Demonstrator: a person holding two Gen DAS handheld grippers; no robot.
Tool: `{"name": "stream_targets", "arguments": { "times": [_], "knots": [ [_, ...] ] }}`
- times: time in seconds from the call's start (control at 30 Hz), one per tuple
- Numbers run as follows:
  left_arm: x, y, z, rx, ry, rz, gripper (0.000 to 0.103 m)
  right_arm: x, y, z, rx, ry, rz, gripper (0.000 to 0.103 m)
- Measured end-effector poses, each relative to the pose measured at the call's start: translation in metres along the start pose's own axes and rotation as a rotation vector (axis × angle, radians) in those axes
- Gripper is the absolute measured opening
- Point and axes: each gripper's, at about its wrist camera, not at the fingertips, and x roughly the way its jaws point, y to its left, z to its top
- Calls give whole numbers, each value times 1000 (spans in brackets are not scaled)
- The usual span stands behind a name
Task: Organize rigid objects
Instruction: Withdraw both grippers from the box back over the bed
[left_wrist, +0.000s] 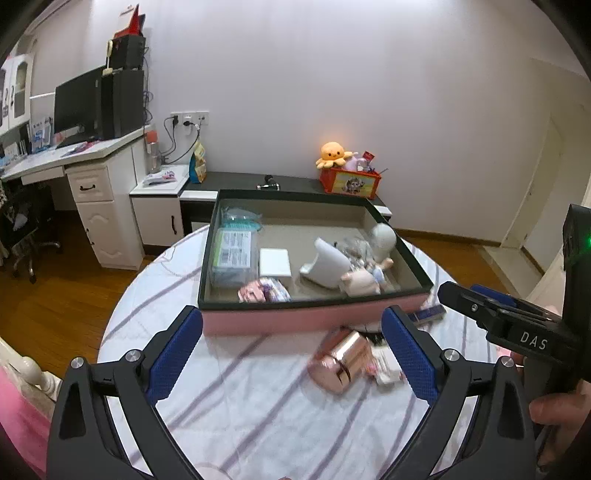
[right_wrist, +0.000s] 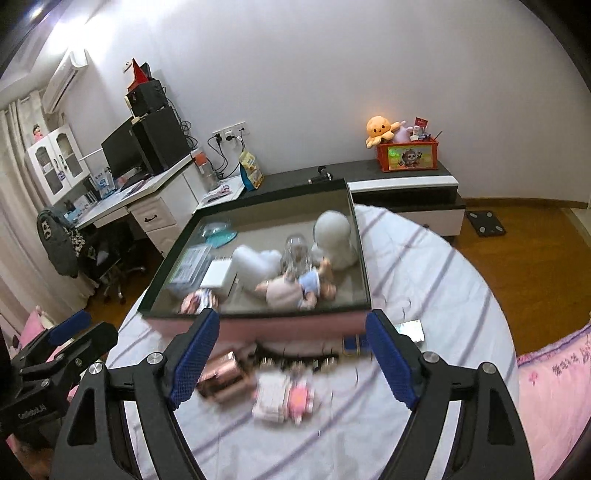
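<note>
A pink box (left_wrist: 295, 320) with a dark rim stands on the round table; it also shows in the right wrist view (right_wrist: 295, 326). It holds a white head form (left_wrist: 384, 238), a doll (right_wrist: 295, 288), a white card (left_wrist: 274, 262) and packets. In front of it lie a rose-gold cylinder (left_wrist: 341, 360), also seen in the right wrist view (right_wrist: 225, 376), a small pink-and-white packet (right_wrist: 284, 400) and a blue item (left_wrist: 428, 314). My left gripper (left_wrist: 291, 350) is open and empty above the cloth. My right gripper (right_wrist: 291, 362) is open and empty over the loose items.
The table wears a white cloth with purple stripes (left_wrist: 258, 406). Behind stand a low dark cabinet (left_wrist: 295, 182) with an orange toy crate (left_wrist: 349, 181), and a white desk (left_wrist: 74, 155) with a monitor. Pink bedding (right_wrist: 554, 387) lies right of the table.
</note>
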Motion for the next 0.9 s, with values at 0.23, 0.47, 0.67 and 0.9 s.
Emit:
{"name": "stream_targets", "arguments": {
  "times": [0.23,0.47,0.67,0.9],
  "knots": [
    [-16,-9,-18,1,18,12,99,-20,0,-34,4,13,13,83],
    [-36,-11,-41,-6,24,22,99,-35,-3,-58,0,18,10,83],
    [-44,-10,-57,-18,45,23,99,-42,-2,-68,-7,23,3,83],
    [-46,-9,-63,-26,49,26,99,-44,-2,-71,-14,25,-2,83]
  ]
}}
